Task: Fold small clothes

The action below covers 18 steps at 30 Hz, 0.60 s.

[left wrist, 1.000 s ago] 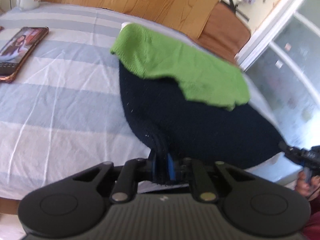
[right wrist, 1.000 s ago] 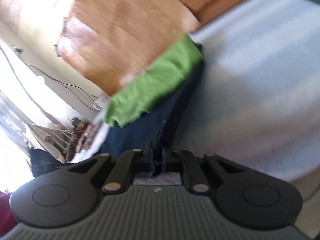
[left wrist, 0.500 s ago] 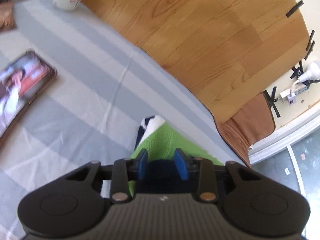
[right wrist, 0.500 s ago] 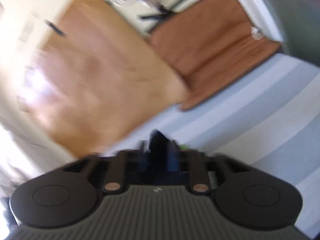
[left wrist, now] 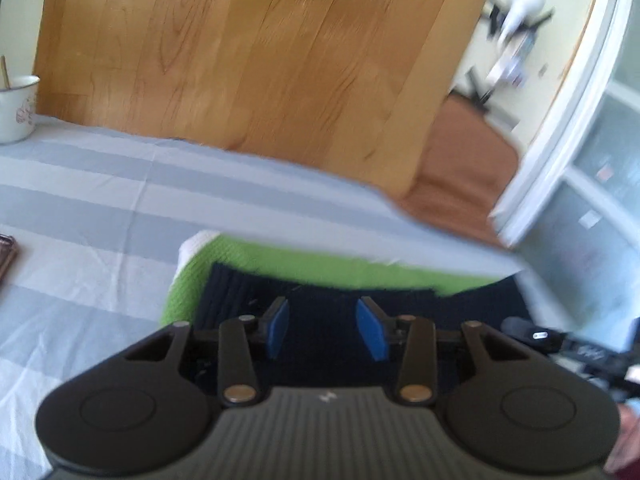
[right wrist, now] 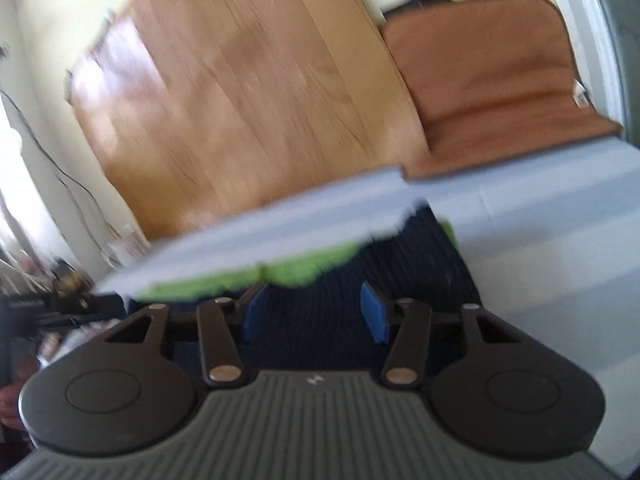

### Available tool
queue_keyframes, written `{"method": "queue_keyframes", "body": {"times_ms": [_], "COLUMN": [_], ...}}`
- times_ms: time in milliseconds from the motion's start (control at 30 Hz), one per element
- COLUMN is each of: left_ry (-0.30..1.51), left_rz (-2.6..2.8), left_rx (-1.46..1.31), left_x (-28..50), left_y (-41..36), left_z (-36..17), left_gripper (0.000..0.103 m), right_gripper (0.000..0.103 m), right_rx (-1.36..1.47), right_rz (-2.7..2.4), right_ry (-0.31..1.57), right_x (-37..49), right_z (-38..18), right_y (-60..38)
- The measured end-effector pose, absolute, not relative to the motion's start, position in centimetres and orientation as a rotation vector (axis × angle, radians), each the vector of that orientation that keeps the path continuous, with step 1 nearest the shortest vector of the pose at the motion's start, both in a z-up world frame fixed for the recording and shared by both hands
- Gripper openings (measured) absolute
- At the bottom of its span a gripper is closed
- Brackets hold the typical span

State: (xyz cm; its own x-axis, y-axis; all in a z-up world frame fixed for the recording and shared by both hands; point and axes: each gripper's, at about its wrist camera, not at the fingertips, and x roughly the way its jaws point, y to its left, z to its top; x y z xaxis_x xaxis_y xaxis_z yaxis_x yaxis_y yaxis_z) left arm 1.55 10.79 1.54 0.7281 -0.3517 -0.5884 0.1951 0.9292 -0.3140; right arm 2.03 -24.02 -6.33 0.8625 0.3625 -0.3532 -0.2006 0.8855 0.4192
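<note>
A navy knit garment [left wrist: 236, 292] with a bright green part [left wrist: 188, 280] lies folded on the striped sheet [left wrist: 80, 208]. The navy layer sits on top, and green shows along its far and left edges. My left gripper [left wrist: 322, 312] hovers just over the navy fabric; its jaws are opening and its blue pads [left wrist: 278, 328] pinch nothing. In the right wrist view the same navy cloth [right wrist: 420, 252] and its green edge [right wrist: 296, 272] lie ahead. My right gripper [right wrist: 313, 296] is above them, its jaws closing slightly with nothing gripped between them.
A white mug [left wrist: 16, 108] stands at the far left of the sheet, and a phone's corner [left wrist: 6, 256] shows at the left edge. Beyond the bed's far edge are a wooden panel [left wrist: 240, 60], a brown cushion [right wrist: 500, 80] and a white door frame [left wrist: 560, 120].
Both grippers carried the navy hem away from me over the garment, then let it go. Their jaws went from shut on the cloth to apart.
</note>
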Motion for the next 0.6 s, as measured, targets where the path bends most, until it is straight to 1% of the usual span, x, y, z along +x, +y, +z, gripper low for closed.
{"method": "queue_keyframes", "body": {"times_ms": [33,67,100,167,233,300,500,600], "left_ry": [0.719,0.741,0.703,0.685,0.680,0.674,0.644,0.632], "left_rz": [-0.258,-0.232,-0.239,-0.246,-0.232,-0.222,-0.197,-0.182], "left_rx": [-0.202,-0.185,-0.180,-0.161,-0.145,-0.131,-0.110,-0.082], "left_x": [1.9,2.2,2.0,1.6,1.4,1.1,0.7,0.4], "left_y": [10.5,10.5,10.6,10.4,10.0,9.8,9.5,9.0], "left_z": [0.6,-0.5,-0.9,-1.1,-1.1,-1.1,-1.5,-1.6], "left_gripper": [0.035,0.032,0.033,0.033,0.033,0.034,0.035,0.037], "right_gripper": [0.043,0.027,0.021,0.005,0.001,0.000,0.000,0.001], "right_rx": [0.410,0.444,0.480,0.563,0.662,0.746,0.788,0.828], "right_rz": [0.280,0.280,0.278,0.279,0.294,0.306,0.306,0.302], "right_ry": [0.454,0.437,0.427,0.421,0.407,0.400,0.385,0.375], "right_x": [1.9,1.2,0.8,0.1,-0.6,-1.0,-1.8,-2.0], "right_z": [-7.3,-8.1,-8.7,-9.8,-10.7,-11.1,-10.8,-11.1], "right_y": [-24.8,-25.7,-26.3,-27.7,-29.0,-29.9,-29.7,-30.0]}}
